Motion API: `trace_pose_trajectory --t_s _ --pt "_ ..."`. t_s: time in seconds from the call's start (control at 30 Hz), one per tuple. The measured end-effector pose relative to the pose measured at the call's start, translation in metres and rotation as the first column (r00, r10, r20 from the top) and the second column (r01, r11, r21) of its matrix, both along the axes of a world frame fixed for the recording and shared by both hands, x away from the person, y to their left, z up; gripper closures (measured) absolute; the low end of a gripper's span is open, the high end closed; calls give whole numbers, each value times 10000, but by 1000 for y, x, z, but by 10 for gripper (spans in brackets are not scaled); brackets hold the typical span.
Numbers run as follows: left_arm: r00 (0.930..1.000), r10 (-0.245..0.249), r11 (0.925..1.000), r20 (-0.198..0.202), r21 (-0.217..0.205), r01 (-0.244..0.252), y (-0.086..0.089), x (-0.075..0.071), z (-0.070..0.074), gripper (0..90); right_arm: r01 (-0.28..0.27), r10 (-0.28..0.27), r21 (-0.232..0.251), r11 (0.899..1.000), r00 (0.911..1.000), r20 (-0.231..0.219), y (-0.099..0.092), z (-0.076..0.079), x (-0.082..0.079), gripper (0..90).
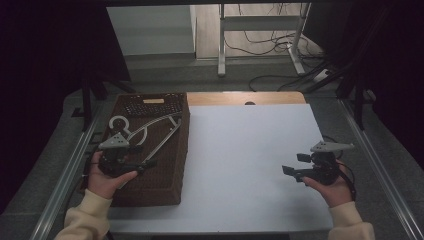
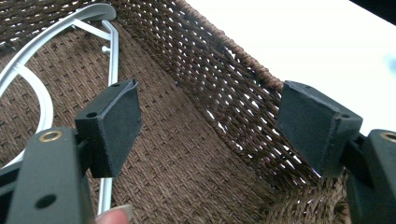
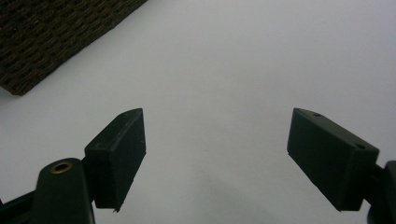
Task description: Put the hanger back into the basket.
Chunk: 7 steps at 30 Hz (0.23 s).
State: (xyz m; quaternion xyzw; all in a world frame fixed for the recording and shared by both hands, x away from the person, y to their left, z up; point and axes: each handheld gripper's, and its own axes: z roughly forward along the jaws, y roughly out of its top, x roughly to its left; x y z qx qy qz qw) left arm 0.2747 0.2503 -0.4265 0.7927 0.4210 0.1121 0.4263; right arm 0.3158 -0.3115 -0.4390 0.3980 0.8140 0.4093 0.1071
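A brown wicker basket (image 1: 165, 185) stands on the left of the white table top (image 1: 250, 150). In it lie a silver metal frame (image 1: 162, 142) of curved and straight rods and, at the far end, a dark keyboard-like object (image 1: 152, 105). My left gripper (image 1: 142, 165) hangs open over the basket's near half, beside the frame's straight rod. In the left gripper view my gripper (image 2: 210, 121) is empty inside the basket (image 2: 187, 154), with the frame (image 2: 109, 60) off to the left. My right gripper (image 1: 295, 164) is open above bare table, as the right gripper view (image 3: 215, 154) confirms.
Metal rails (image 1: 70, 170) run along both sides of the table. A strip of wood (image 1: 240, 98) shows at the table's far edge. Beyond it are a white stand (image 1: 222, 45) and cables (image 1: 270, 42) on the floor. A basket corner (image 3: 56, 32) shows in the right gripper view.
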Motion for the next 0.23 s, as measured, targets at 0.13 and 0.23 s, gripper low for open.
trace_pose_trajectory --t_s 0.13,0.23 --pt "9999 -52 10000 -103 -33 52 0 2 -1 210 -124 123 -53 9999 9999 -42 1 -1 2 191" --pt "10000 -50 10000 -73 -18 50 0 2 0 209 -95 94 -32 9999 9999 -119 1 -3 5 187"
